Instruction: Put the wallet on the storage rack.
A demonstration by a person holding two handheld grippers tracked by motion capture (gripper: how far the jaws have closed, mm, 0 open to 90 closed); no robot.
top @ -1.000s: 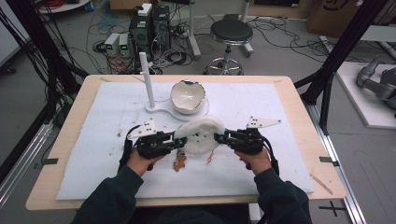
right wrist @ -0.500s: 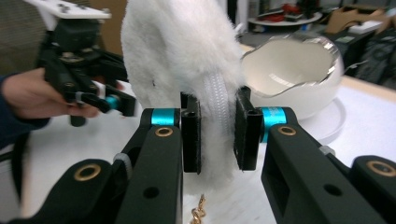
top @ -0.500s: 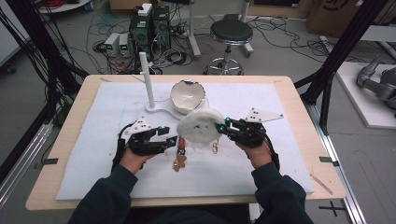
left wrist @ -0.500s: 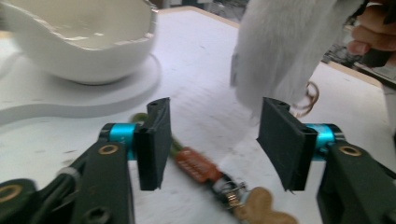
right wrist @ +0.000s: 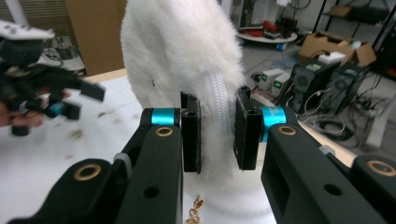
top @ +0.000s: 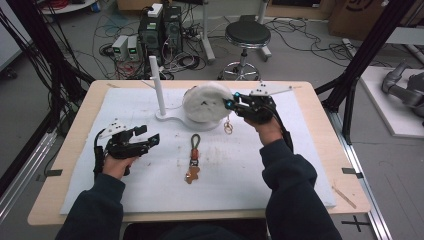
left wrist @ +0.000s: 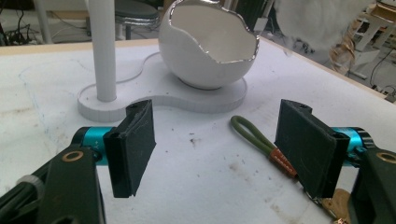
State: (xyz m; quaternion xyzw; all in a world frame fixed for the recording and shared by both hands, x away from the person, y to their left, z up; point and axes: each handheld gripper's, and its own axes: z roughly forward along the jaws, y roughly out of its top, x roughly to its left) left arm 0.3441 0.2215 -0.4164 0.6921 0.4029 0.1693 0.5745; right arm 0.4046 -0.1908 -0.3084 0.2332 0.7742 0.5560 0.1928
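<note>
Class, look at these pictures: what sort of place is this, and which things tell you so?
Probably a robotics lab or workshop: a wooden table inside a black frame, electronic boxes amid tangled cables on the floor, and a person holding a camera-carrying gripper in each hand.

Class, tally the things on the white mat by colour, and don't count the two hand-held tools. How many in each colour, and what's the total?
White: 2, the stand with post and eggshell bowl, and the fluffy pouch
Green and brown: 1, the keychain strap
Total: 3

Black stool and electronics boxes behind the table
</note>
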